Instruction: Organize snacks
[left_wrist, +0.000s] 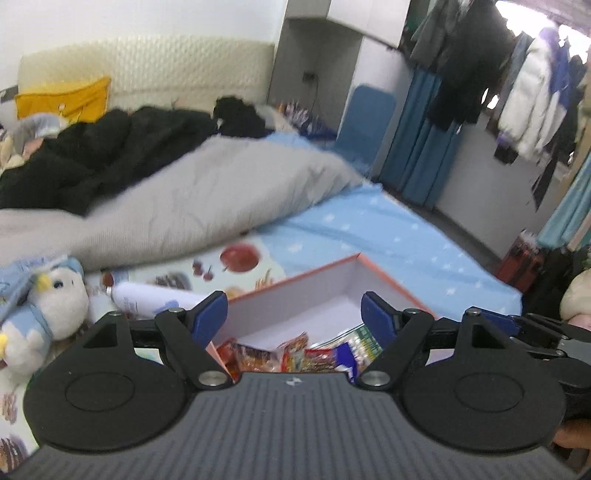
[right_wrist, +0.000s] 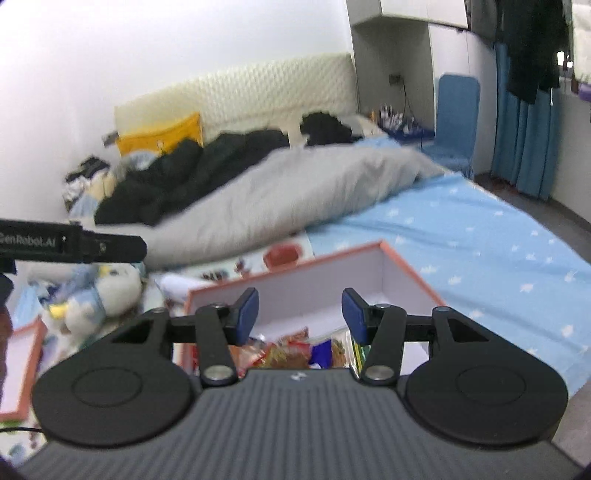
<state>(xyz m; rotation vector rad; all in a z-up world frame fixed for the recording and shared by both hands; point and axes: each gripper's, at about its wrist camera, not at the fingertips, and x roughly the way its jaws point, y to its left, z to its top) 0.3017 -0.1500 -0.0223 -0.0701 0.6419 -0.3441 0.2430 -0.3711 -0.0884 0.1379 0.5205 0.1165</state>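
Observation:
An orange-rimmed box (left_wrist: 388, 275) with white inner walls lies on the bed, and several bright snack packets (left_wrist: 295, 354) are heaped at its near end. My left gripper (left_wrist: 293, 299) hovers over the box, open, with nothing between its blue pads. In the right wrist view the same box (right_wrist: 406, 266) and snack packets (right_wrist: 291, 347) sit just below my right gripper (right_wrist: 300, 295), which is open and empty too. The left gripper's black body (right_wrist: 74, 243) reaches in from the left edge of that view.
A plush penguin (left_wrist: 55, 306) and a white bottle (left_wrist: 147, 299) lie left of the box on a fruit-printed mat. An orange-edged lid (right_wrist: 22, 362) rests further left. Behind are a grey duvet (left_wrist: 203, 206) and black clothes (left_wrist: 92, 155). Blue sheet (left_wrist: 369, 229) spreads right.

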